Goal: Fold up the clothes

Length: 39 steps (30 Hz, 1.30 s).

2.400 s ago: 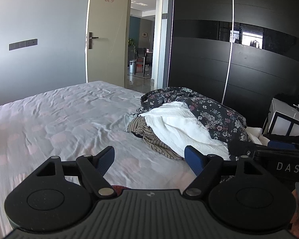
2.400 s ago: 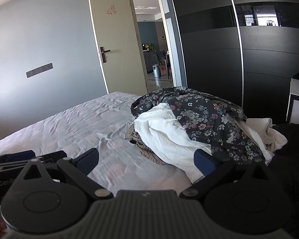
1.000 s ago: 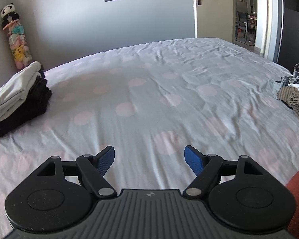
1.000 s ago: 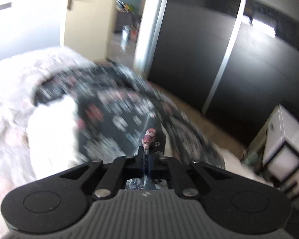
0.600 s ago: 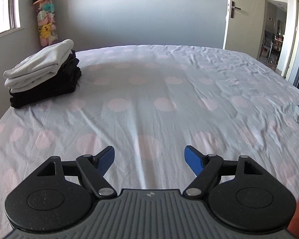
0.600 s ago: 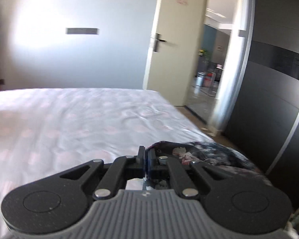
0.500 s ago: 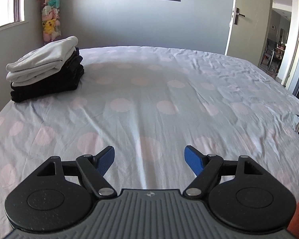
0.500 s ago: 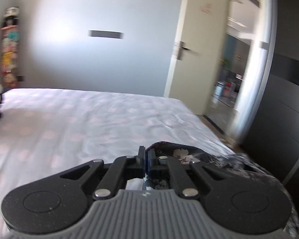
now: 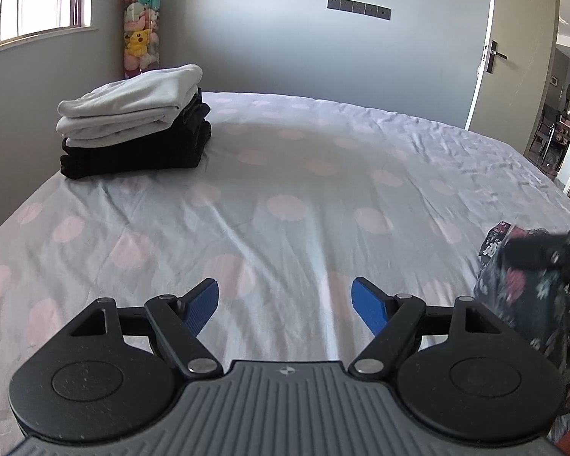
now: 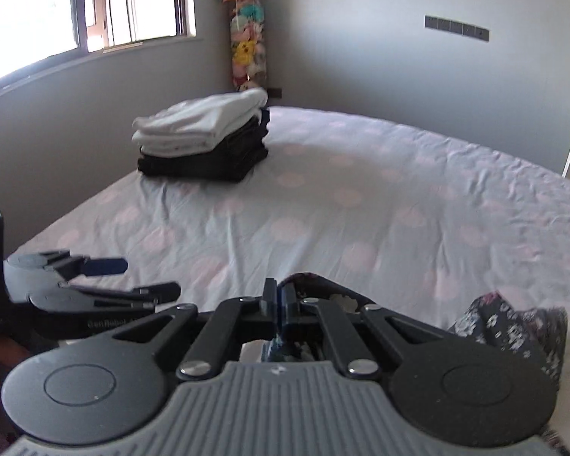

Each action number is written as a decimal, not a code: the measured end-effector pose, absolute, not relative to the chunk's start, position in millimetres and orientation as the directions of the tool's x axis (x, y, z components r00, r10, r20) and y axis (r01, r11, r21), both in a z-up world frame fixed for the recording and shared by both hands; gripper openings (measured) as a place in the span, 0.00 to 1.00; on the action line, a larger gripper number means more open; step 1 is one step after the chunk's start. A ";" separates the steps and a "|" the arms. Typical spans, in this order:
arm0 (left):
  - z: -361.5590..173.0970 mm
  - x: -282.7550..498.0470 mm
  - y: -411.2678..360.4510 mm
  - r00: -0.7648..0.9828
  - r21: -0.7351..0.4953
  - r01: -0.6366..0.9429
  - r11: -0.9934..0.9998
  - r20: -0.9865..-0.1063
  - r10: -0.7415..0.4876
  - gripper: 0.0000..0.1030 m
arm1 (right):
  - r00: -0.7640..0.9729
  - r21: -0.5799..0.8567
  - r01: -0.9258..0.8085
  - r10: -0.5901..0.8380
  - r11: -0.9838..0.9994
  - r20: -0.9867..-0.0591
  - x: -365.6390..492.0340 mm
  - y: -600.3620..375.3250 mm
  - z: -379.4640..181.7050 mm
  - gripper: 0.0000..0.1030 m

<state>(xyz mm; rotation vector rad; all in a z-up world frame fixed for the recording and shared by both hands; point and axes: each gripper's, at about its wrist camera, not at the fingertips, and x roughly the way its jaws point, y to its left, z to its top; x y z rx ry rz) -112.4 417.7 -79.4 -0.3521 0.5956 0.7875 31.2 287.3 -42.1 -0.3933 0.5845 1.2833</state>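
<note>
floral garment (image 10: 513,326) pinched in r tool (image 10: 279,296), l tool (image 9: 285,304) wide open, empty

right tongs (image 10: 279,300) clamp floral garment (image 10: 513,326) | folded stack (image 10: 205,136) behind

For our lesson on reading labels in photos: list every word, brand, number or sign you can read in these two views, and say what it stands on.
"GenRobot": pale lettering, blurred and only partly legible, on the side of the left gripper in the right wrist view.
Small round emblem on each gripper's grey ribbed body: a mark, no letters.
Pink decal on the door: too small to read.
Folded clothes stack, floral garment: no text.
</note>
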 end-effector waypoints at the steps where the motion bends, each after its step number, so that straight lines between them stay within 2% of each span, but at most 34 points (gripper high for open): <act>1: -81.3 -112.4 418.6 0.557 -0.079 -0.743 0.664 -0.623 0.549 0.89 | 0.171 0.040 -0.967 0.764 0.250 -0.623 29.2 291.7 -50.9 0.03; 4: -87.0 -107.1 419.9 0.561 -0.083 -0.731 0.678 -0.639 0.526 0.89 | 0.202 0.007 -0.962 0.725 0.275 -0.658 30.4 290.8 -65.4 0.10; 6: -89.4 -103.0 418.4 0.569 -0.090 -0.717 0.691 -0.648 0.506 0.89 | 0.212 0.016 -0.953 0.705 0.302 -0.677 38.9 285.6 -68.9 0.25; 7: -90.5 -101.0 417.5 0.573 -0.093 -0.710 0.698 -0.652 0.496 0.89 | 0.218 0.023 -0.948 0.700 0.317 -0.680 42.8 282.5 -70.5 0.39; 10: -93.5 -95.2 411.8 0.597 -0.101 -0.683 0.724 -0.649 0.472 0.89 | 0.229 0.048 -0.935 0.700 0.352 -0.676 53.5 269.1 -71.4 0.47; 12: -94.5 -89.9 406.1 0.610 -0.098 -0.663 0.742 -0.645 0.460 0.89 | 0.260 0.050 -0.919 0.697 0.391 -0.668 62.0 255.9 -70.3 0.56; 14: -95.3 -84.5 400.3 0.623 -0.093 -0.642 0.761 -0.642 0.447 0.89 | 0.287 0.071 -0.897 0.697 0.436 -0.657 73.1 239.7 -67.4 0.71; 16: -95.0 -79.8 395.2 0.630 -0.083 -0.632 0.771 -0.634 0.448 0.89 | 0.312 0.104 -0.869 0.699 0.483 -0.644 85.5 222.3 -64.3 0.77; 23: -97.5 -72.9 395.5 0.608 -0.071 -0.652 0.755 -0.643 0.465 0.89 | 0.413 0.242 -0.714 0.674 0.657 -0.612 132.1 157.9 -53.2 0.85; 26: -97.5 -74.5 399.5 0.609 -0.095 -0.665 0.740 -0.643 0.465 0.89 | 0.457 0.238 -0.649 0.620 0.723 -0.637 149.4 138.0 -55.2 0.86; 32: -98.1 -72.4 396.2 0.647 -0.137 -0.635 0.760 -0.632 0.427 0.89 | 0.465 0.078 -0.590 0.417 0.804 -0.781 185.1 133.8 -86.4 0.86; 35: -110.8 -62.3 392.2 0.631 -0.127 -0.604 0.787 -0.678 0.376 0.89 | 0.458 0.019 -0.595 0.358 0.804 -0.814 200.2 141.7 -103.3 0.87; 39: -141.2 -38.9 388.7 0.490 -0.006 -0.610 0.792 -0.788 0.371 0.89 | 0.430 -0.051 -0.602 0.271 0.797 -0.861 220.9 157.3 -127.1 0.88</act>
